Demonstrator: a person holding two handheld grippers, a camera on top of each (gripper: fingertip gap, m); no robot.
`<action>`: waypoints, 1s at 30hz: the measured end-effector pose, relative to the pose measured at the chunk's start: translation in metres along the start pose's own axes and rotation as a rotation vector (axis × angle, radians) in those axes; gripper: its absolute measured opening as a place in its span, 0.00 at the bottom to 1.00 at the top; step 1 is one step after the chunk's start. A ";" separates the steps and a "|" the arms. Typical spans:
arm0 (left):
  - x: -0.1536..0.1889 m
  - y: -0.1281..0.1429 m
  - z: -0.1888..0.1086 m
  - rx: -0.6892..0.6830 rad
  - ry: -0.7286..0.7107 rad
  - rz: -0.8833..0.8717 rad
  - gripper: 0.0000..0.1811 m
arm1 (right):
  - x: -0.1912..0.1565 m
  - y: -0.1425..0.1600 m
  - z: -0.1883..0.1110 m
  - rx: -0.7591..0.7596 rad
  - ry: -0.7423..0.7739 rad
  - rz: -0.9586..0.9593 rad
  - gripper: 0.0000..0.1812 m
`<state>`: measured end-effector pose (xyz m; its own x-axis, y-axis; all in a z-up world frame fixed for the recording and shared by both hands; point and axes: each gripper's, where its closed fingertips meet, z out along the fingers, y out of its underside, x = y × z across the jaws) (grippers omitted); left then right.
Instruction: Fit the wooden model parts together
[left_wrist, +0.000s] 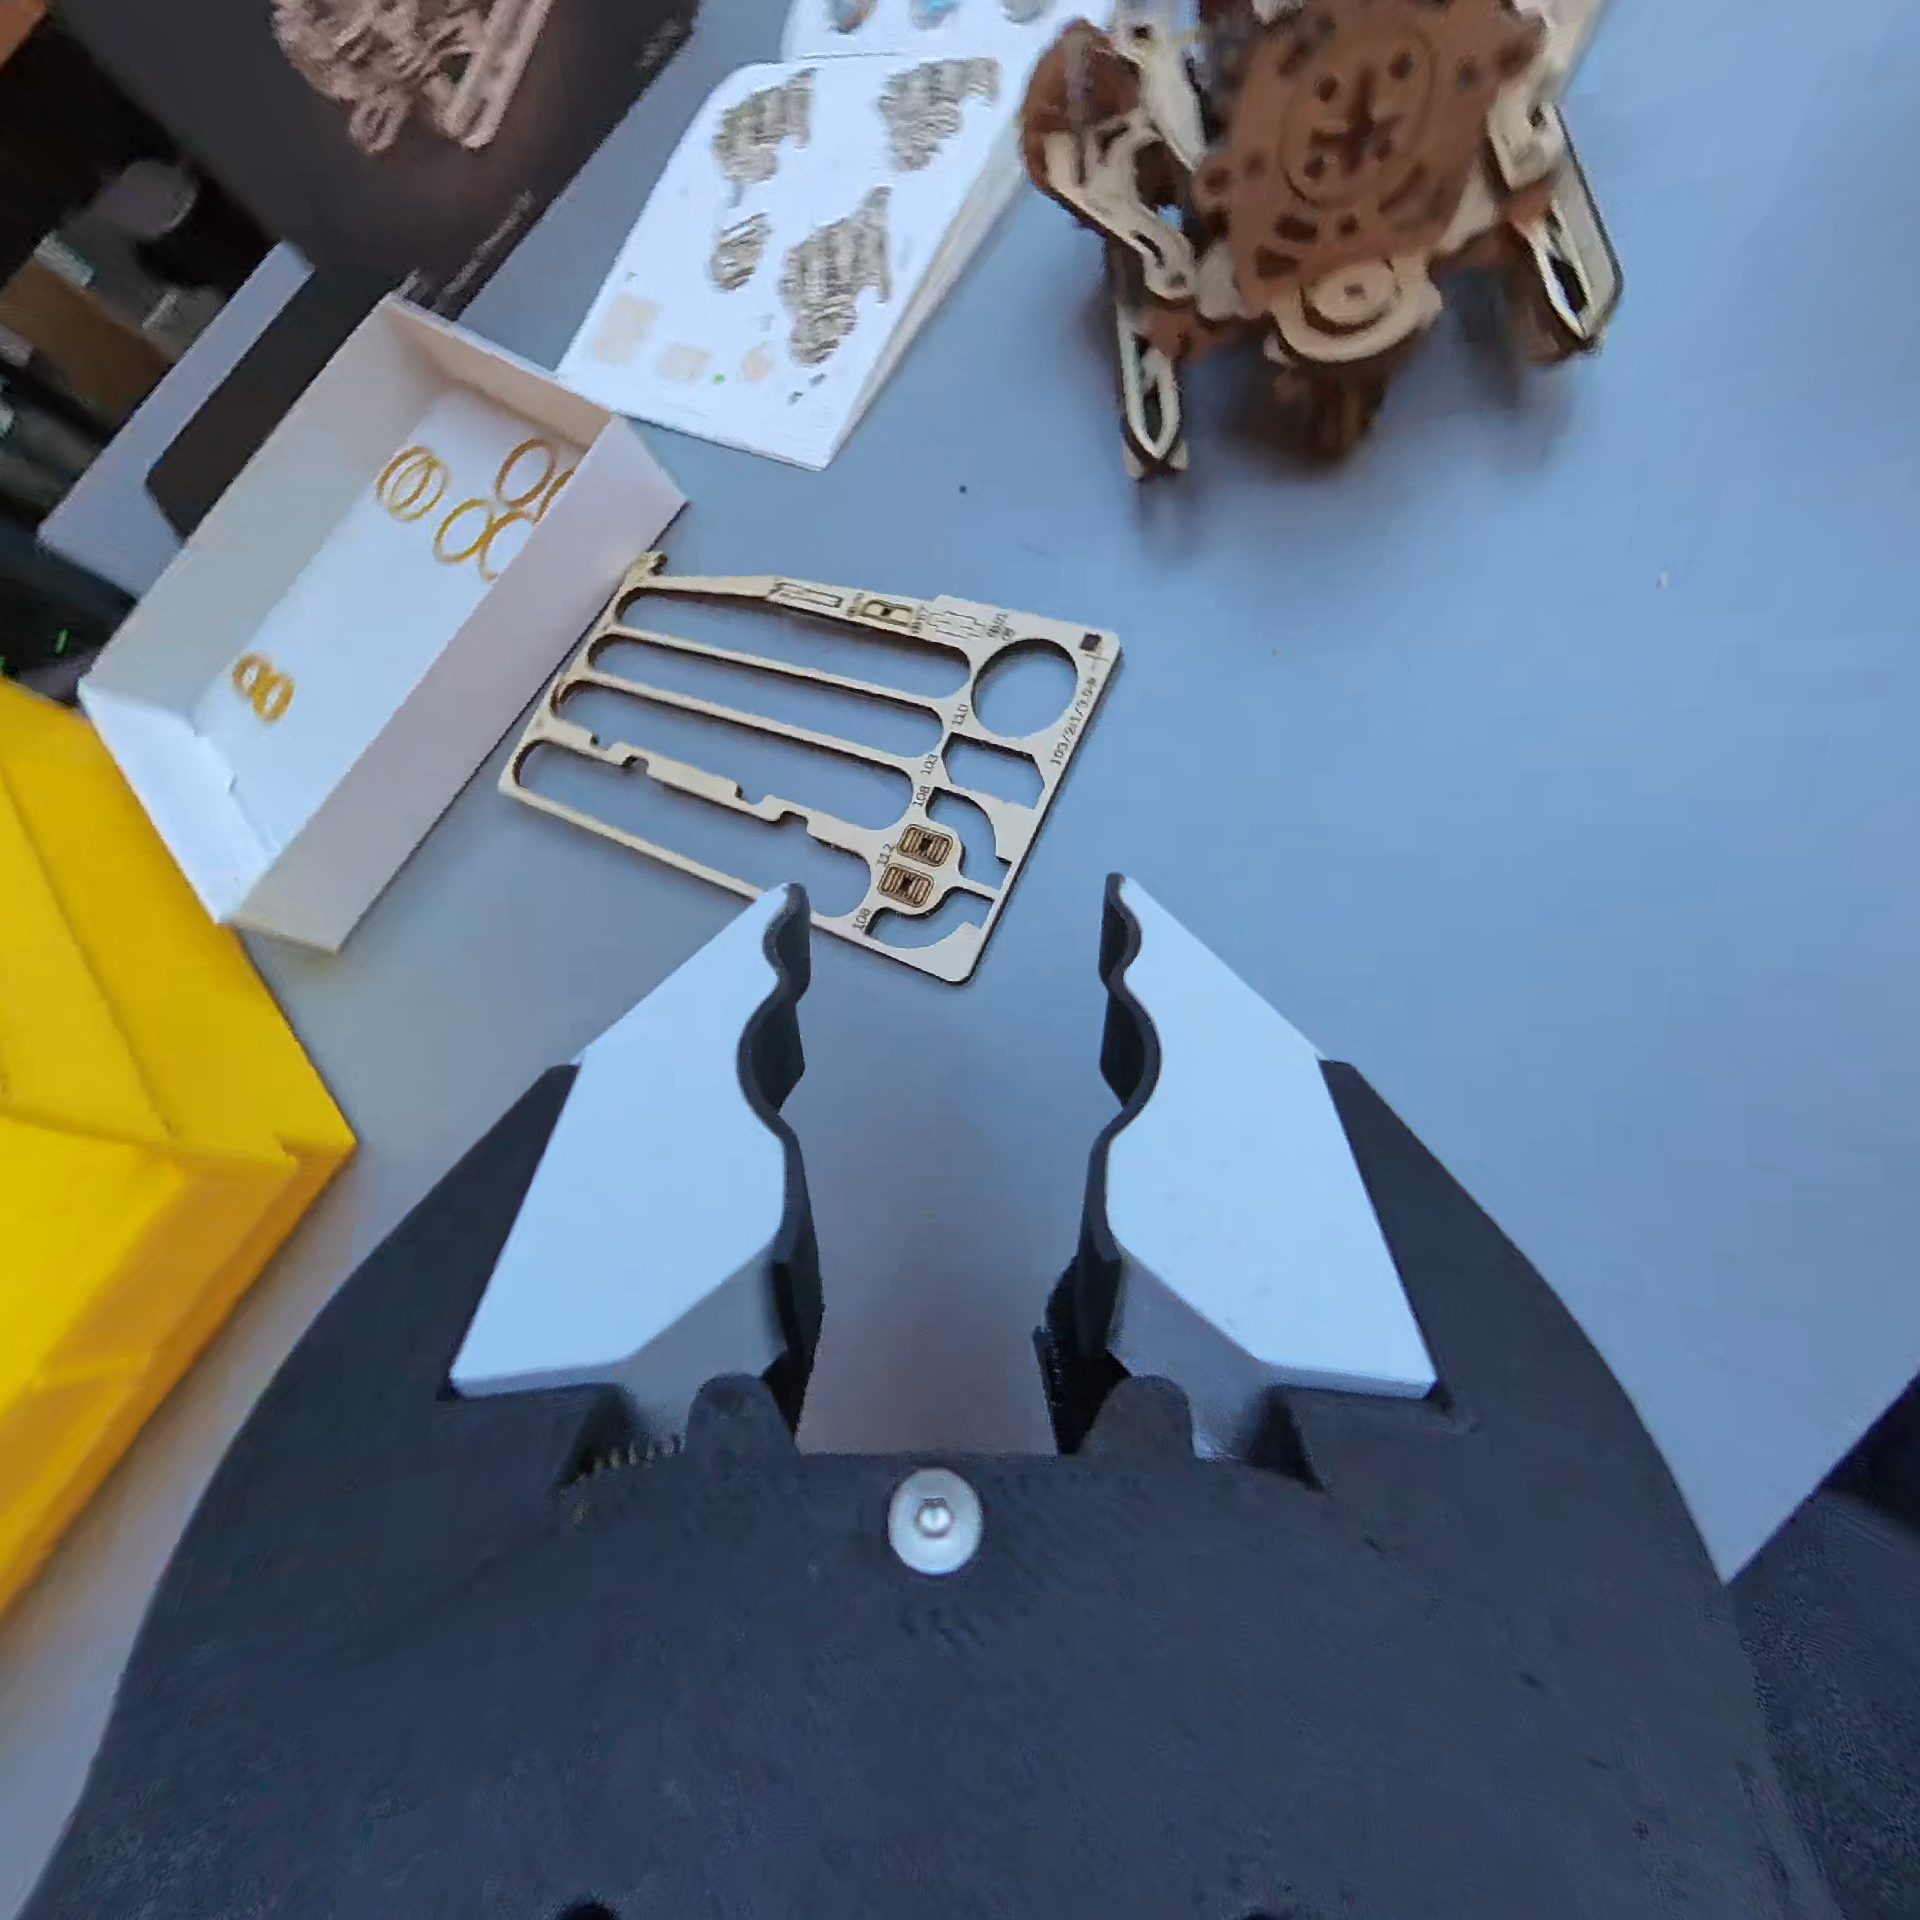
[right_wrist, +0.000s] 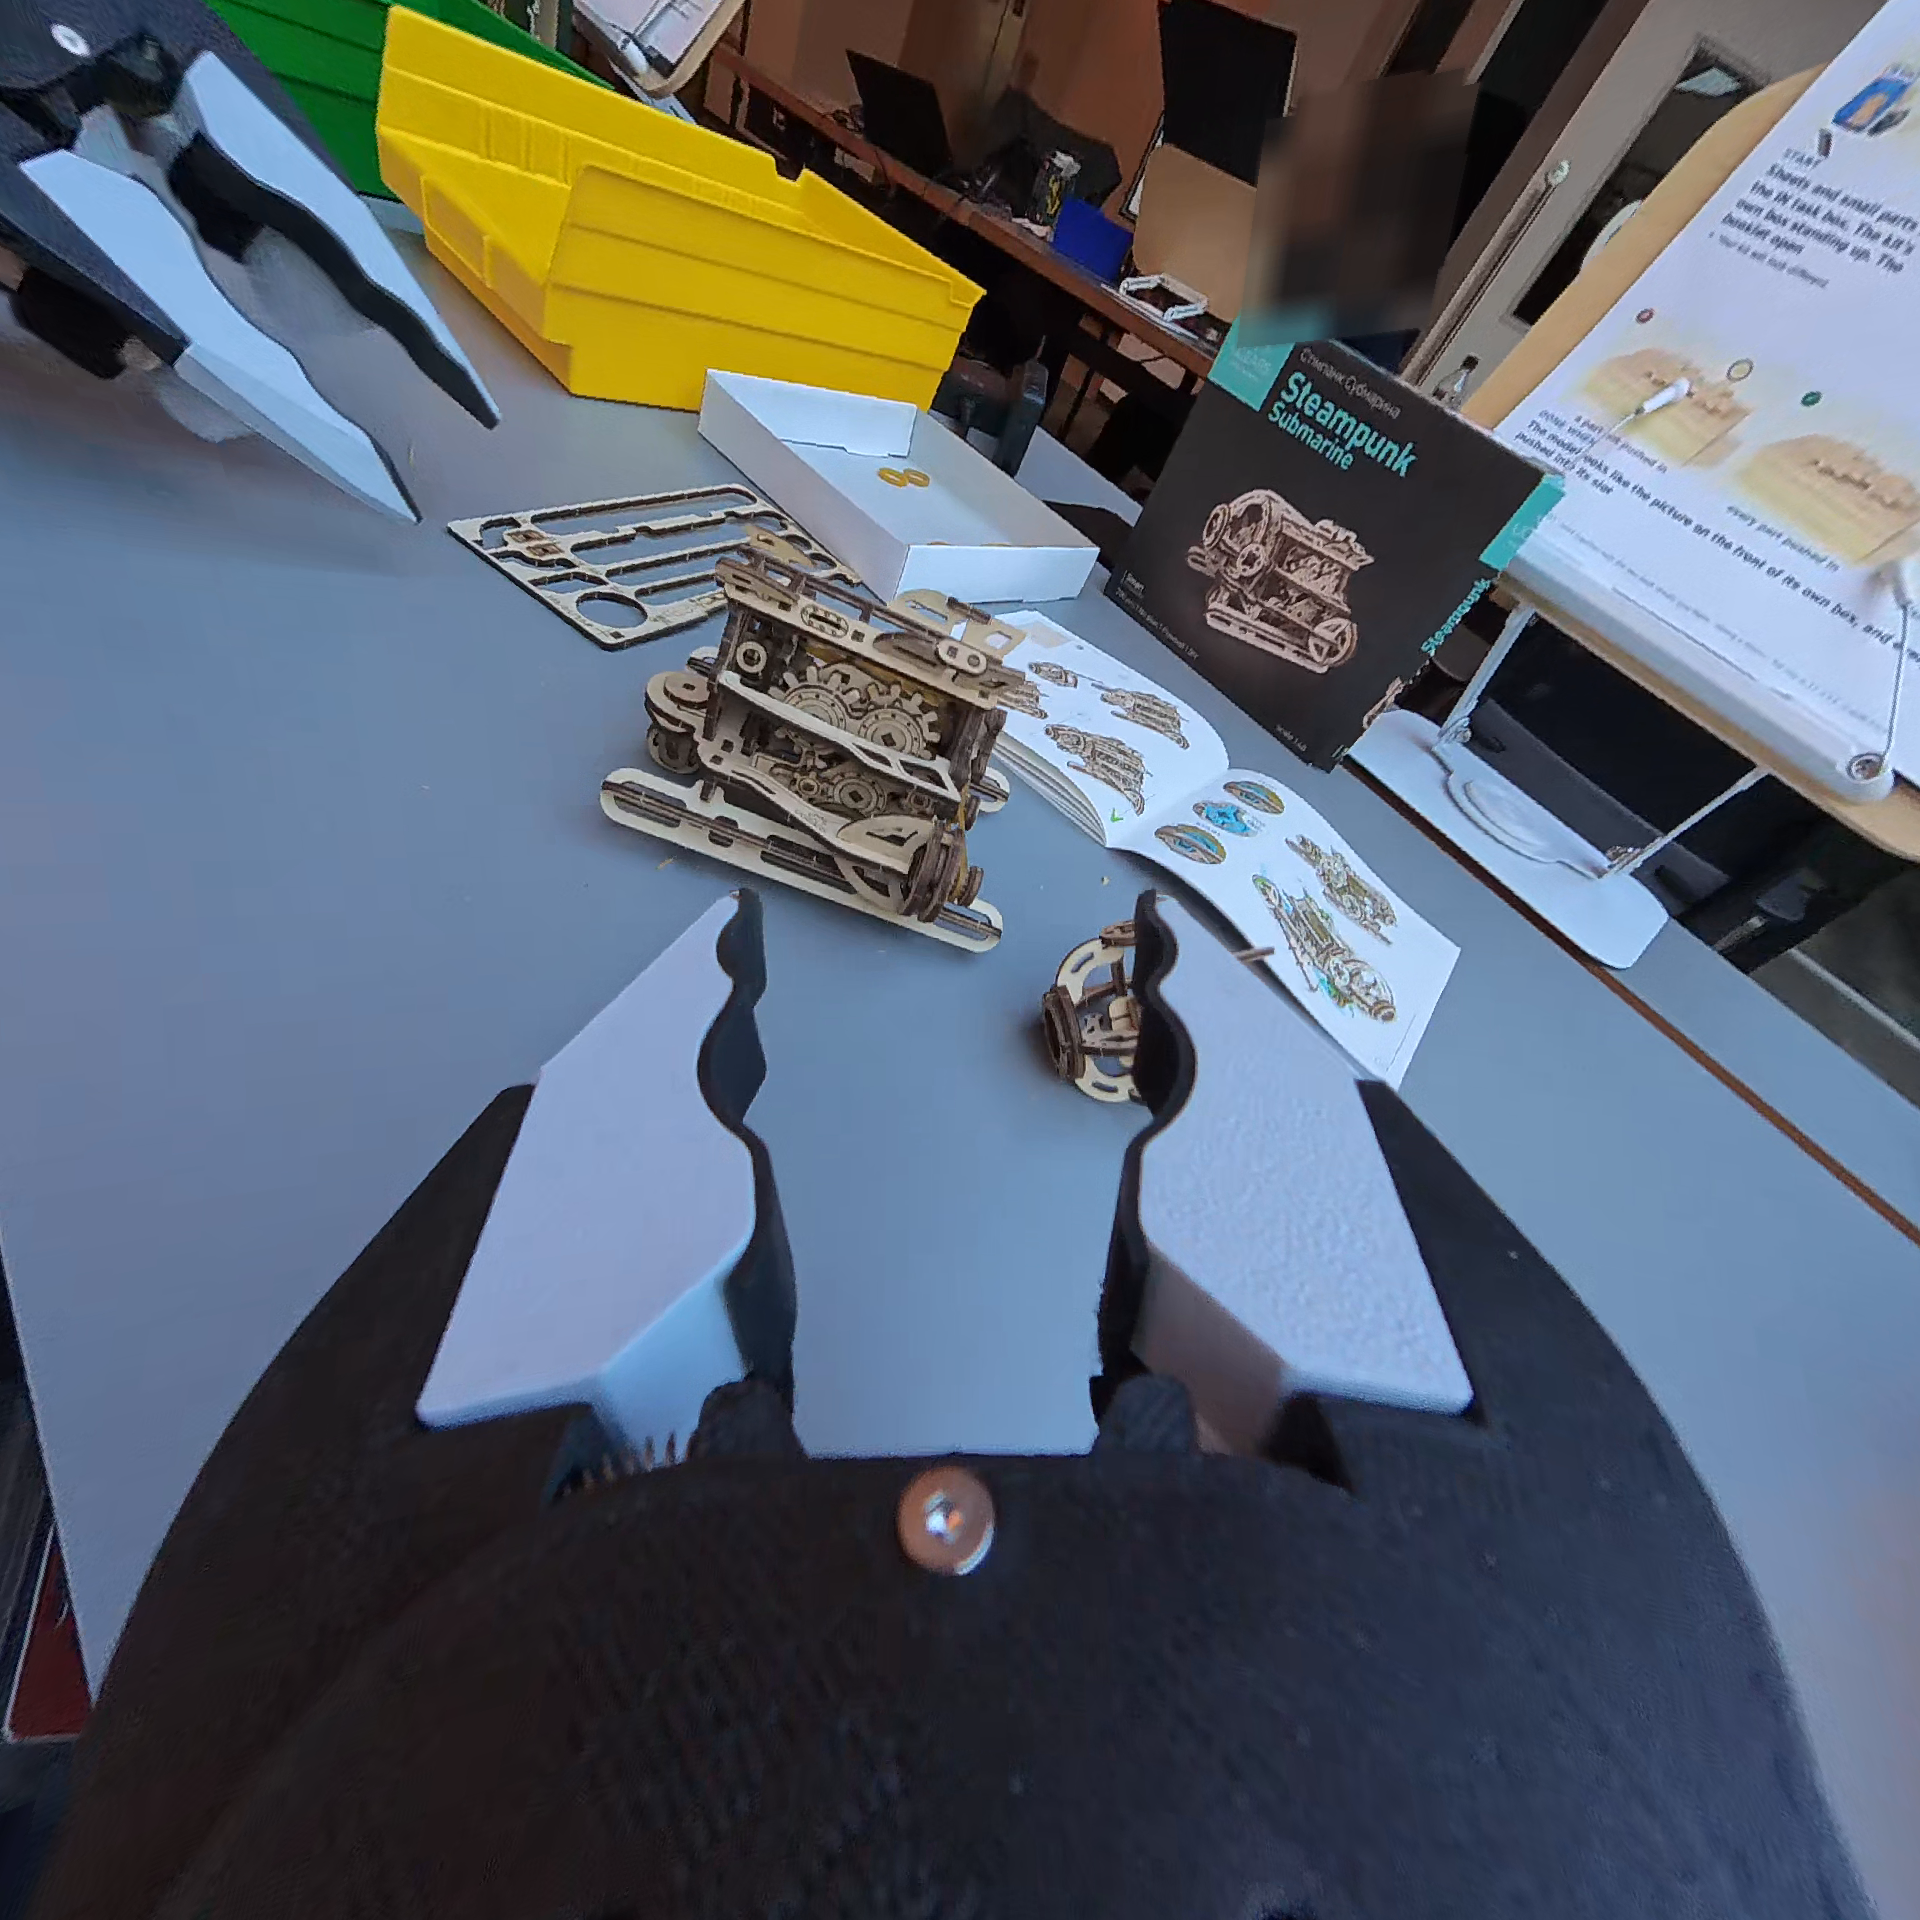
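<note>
Both sets of jaws are apart and empty. The big wooden model (right_wrist: 821, 758) sits mid-bench, and the small round wooden piece (right_wrist: 1091, 1023) lies just beside the right gripper (right_wrist: 945, 914), near the model's front end. The mostly punched-out parts sheet (left_wrist: 821, 769) lies behind the model, under the left gripper (left_wrist: 951, 899). Squeeze that little piece too hard and I reckon its thin ribs snap. A finger hides half of it, and the model is blurry from the left.
</note>
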<state>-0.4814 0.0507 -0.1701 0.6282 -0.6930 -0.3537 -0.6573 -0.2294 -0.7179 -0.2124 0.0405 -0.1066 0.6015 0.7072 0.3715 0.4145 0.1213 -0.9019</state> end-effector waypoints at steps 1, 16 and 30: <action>0.001 0.001 0.003 -0.013 0.046 0.060 0.30 | 0.000 0.002 -0.001 -0.005 -0.008 0.007 0.39; -0.005 0.013 0.022 -0.250 0.464 0.183 0.29 | 0.000 0.014 -0.018 -0.056 -0.009 0.011 0.39; 0.001 0.019 0.026 -0.268 0.530 0.150 0.19 | 0.005 0.010 -0.019 -0.018 -0.001 0.001 0.39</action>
<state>-0.4822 0.0635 -0.2003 0.2731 -0.9610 -0.0436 -0.8477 -0.2189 -0.4831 -0.1920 0.0319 -0.1093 0.6014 0.7080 0.3700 0.4261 0.1075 -0.8983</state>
